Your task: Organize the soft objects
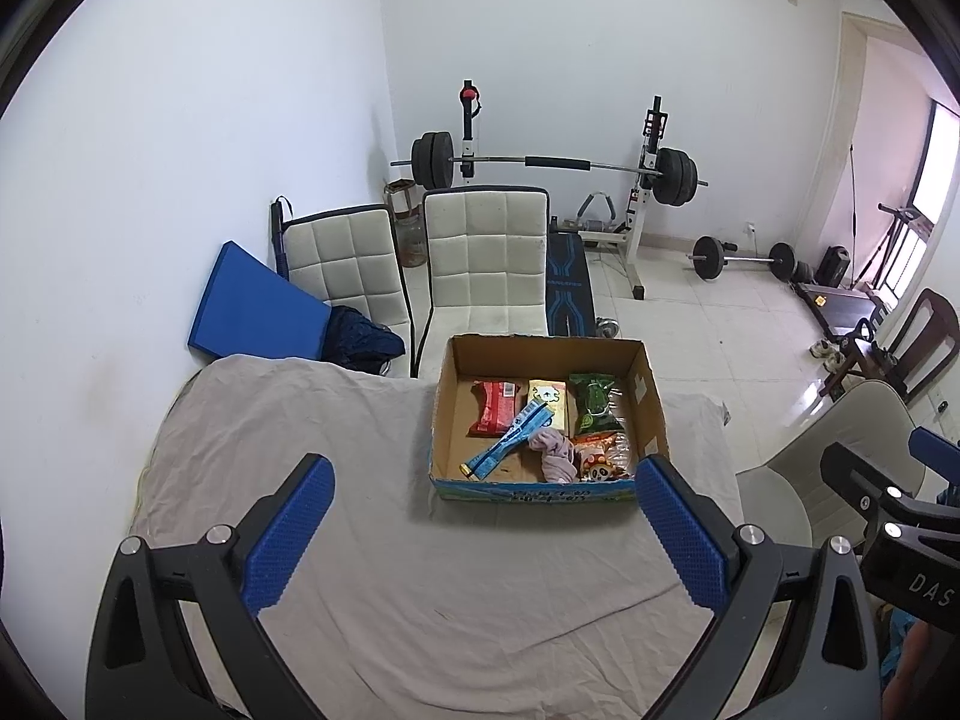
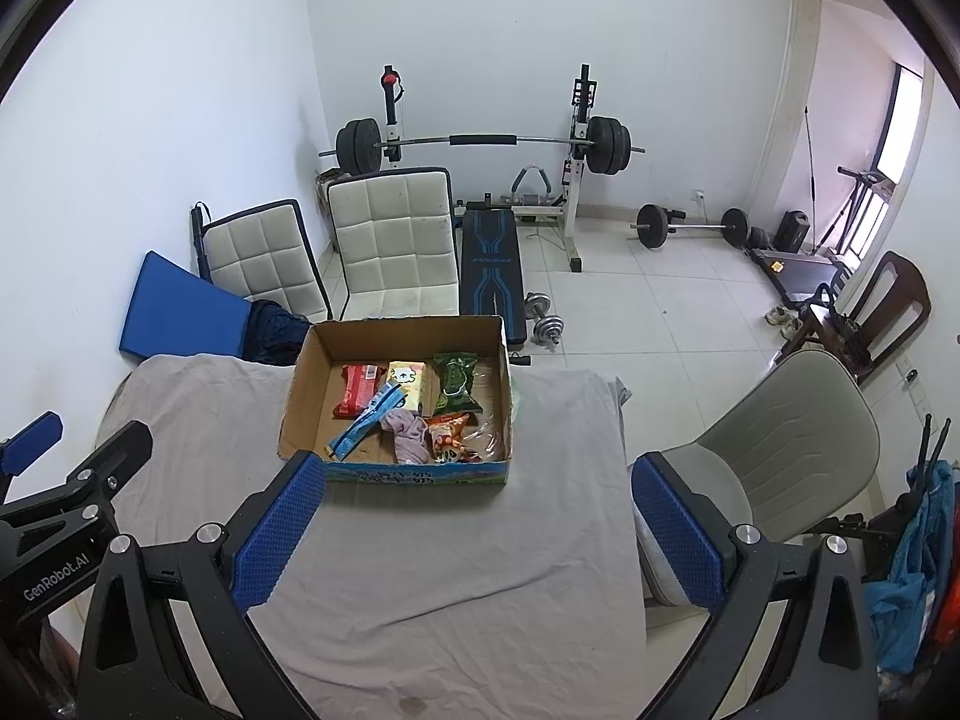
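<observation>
An open cardboard box (image 1: 444,420) (image 2: 300,402) stands on the grey-clothed table (image 1: 372,570) (image 2: 450,570). Inside lie a red packet (image 1: 493,408) (image 2: 355,390), a yellow packet (image 1: 551,402) (image 2: 409,384), a green packet (image 1: 595,402) (image 2: 456,381), a blue stick pack (image 1: 510,441) (image 2: 365,425), a pink cloth (image 1: 555,453) (image 2: 408,432) and an orange panda packet (image 1: 600,459) (image 2: 450,438). My left gripper (image 1: 486,534) is open and empty, in front of the box. My right gripper (image 2: 480,531) is open and empty, also in front of the box.
Two white chairs (image 1: 486,258) (image 2: 390,240) stand behind the table, with a blue mat (image 1: 252,306) against the wall. A barbell rack (image 1: 558,165) and weights sit further back. A grey chair (image 2: 786,438) stands right of the table.
</observation>
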Motion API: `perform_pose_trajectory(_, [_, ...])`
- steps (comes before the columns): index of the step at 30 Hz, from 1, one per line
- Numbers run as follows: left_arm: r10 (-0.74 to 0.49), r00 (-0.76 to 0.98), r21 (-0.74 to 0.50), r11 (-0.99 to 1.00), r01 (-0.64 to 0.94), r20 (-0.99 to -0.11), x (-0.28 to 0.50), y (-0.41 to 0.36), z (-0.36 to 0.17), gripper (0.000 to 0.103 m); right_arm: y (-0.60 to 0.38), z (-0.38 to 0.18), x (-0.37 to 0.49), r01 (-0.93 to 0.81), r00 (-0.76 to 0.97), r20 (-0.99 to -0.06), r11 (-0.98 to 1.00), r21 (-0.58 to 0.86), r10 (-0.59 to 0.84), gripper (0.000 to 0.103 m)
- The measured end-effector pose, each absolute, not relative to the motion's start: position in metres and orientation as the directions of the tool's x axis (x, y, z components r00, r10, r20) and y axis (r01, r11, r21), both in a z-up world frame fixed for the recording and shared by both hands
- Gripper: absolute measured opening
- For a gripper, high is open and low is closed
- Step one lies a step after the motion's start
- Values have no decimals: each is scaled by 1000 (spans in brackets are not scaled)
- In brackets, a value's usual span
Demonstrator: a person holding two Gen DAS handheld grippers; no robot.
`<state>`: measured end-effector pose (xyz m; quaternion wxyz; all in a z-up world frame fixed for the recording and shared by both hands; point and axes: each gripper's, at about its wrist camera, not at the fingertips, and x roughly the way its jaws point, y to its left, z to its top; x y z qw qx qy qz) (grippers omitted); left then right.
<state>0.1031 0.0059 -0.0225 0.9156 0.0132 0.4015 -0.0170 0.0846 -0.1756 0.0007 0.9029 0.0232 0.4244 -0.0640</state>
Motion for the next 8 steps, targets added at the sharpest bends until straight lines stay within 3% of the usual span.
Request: perform_pose_trajectory(8, [-25,686,6,999,43,-728,100,4,-17,103,-172,0,82,140,629,-771,990,-9,-96,103])
